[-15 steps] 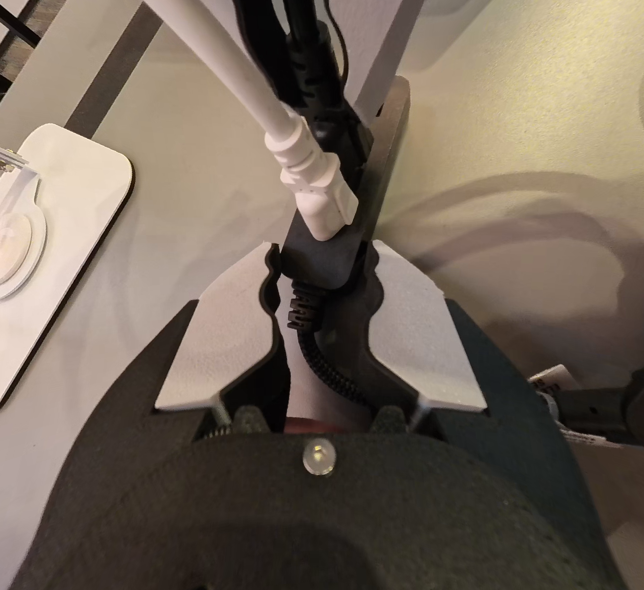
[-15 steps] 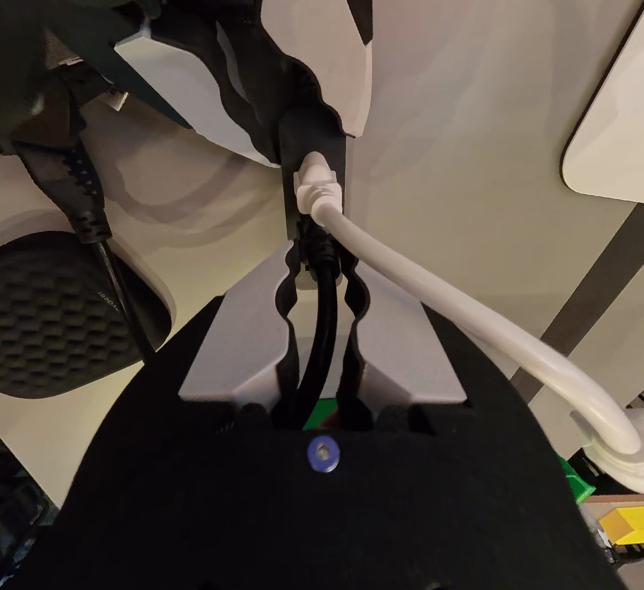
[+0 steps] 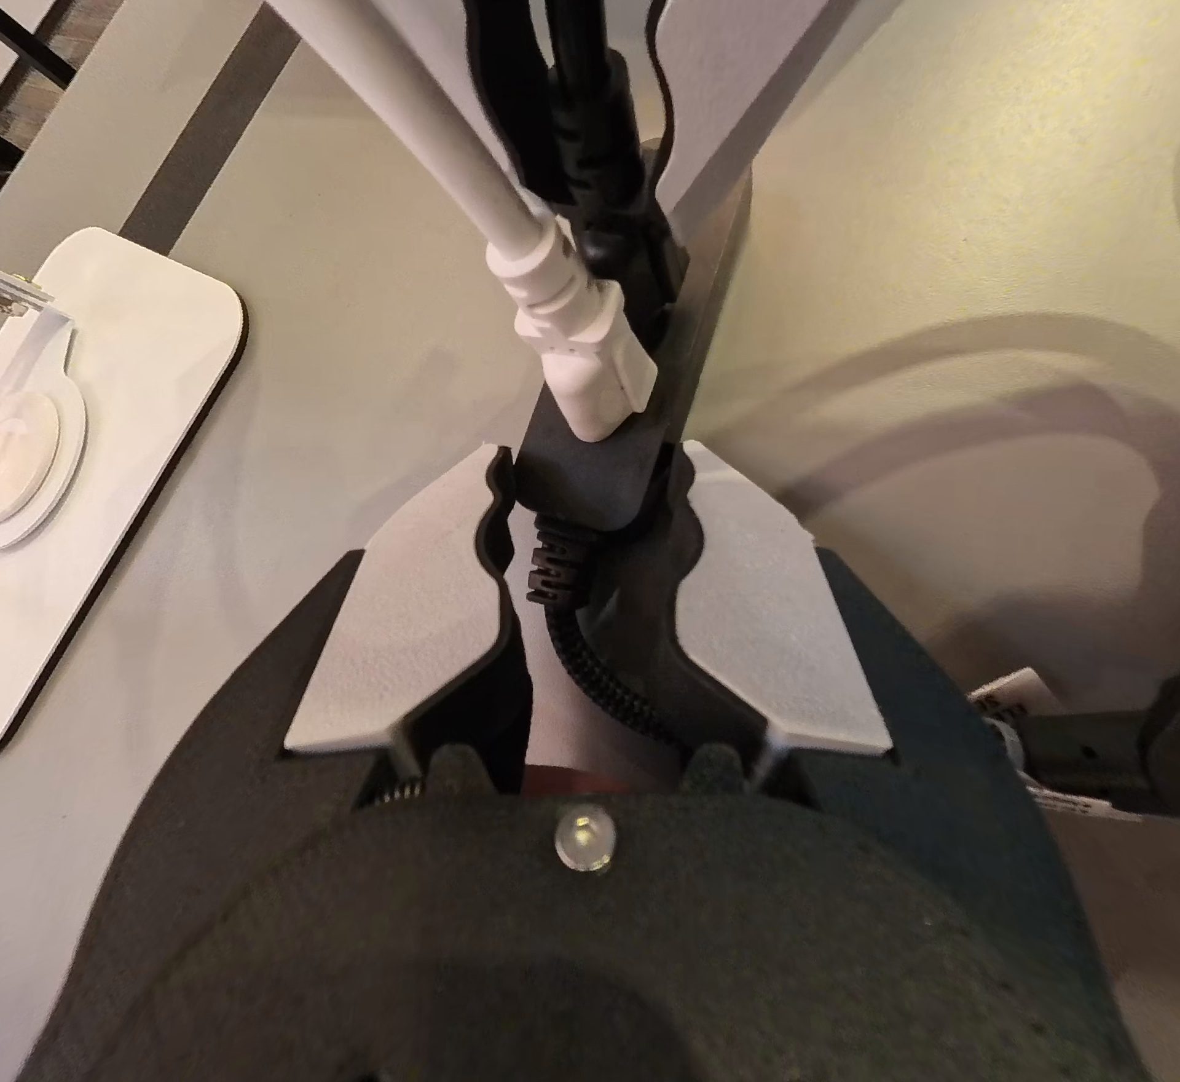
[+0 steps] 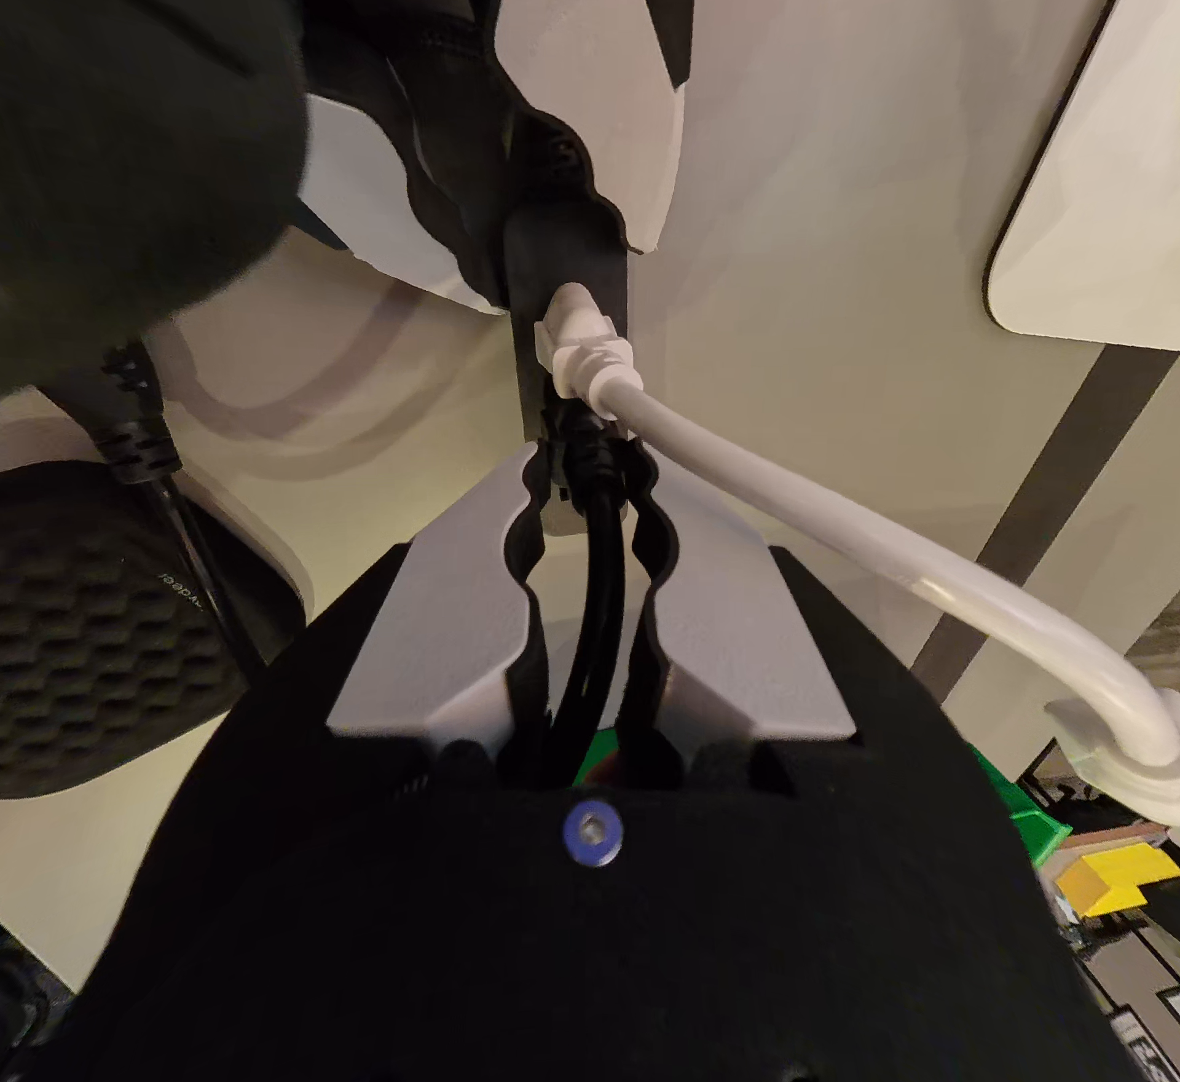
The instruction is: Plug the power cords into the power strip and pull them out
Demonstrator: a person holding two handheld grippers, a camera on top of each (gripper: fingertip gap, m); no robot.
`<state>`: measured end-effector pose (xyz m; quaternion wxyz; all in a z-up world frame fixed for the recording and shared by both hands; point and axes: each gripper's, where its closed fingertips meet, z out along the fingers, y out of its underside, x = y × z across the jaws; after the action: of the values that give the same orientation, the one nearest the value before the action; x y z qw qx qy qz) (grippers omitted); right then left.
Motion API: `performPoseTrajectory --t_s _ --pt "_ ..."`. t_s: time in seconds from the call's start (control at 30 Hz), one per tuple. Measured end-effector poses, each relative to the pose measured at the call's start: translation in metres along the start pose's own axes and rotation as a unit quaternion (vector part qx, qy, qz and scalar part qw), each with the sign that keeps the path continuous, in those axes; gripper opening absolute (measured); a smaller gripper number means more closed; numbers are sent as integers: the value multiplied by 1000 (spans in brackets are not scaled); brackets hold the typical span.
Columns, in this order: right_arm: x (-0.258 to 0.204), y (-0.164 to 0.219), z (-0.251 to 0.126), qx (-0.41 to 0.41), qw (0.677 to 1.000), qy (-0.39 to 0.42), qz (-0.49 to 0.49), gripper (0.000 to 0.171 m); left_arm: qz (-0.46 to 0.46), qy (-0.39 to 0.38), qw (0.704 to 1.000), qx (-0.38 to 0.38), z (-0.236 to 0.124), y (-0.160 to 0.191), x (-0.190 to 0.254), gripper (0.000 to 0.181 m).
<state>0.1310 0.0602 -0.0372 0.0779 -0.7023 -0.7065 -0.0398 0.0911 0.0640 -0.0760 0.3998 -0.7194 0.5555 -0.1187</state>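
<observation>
The black power strip (image 3: 584,473) lies on a pale table. My left gripper (image 3: 587,470) is shut on its near end, and its braided cord (image 3: 606,681) runs back between my fingers. A white plug (image 3: 587,361) sits in the strip, and a black plug (image 3: 606,189) sits just beyond it. In the right wrist view, my right gripper (image 4: 587,457) is shut on the black plug (image 4: 584,441). There the white plug (image 4: 581,342) is one socket farther on the strip (image 4: 562,259). Its white cable (image 4: 894,559) sweeps off to the right.
A white rounded board with a dark edge (image 3: 128,380) lies left of the strip and also shows in the right wrist view (image 4: 1098,221). A black textured object (image 4: 96,636) and a thin black cord (image 4: 147,451) lie to the left. Yellow and green items (image 4: 1111,885) sit at the lower right. Left tips and right tips are each some 20 cm from the black textured object (image 4: 96,636).
</observation>
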Motion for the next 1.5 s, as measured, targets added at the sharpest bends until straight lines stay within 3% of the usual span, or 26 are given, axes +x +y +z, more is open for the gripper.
performPoseTrajectory --t_s 0.6,1.03,1.5 --pt "3 -1 2 -9 998 -54 6 20 1 -1 1000 0 0 0 0 46" --pt "0 -1 2 9 1000 3 24 21 2 -2 1000 0 0 0 0 46" --pt "3 -2 4 1 997 -78 10 20 2 -2 1000 0 1 1 -1 46"
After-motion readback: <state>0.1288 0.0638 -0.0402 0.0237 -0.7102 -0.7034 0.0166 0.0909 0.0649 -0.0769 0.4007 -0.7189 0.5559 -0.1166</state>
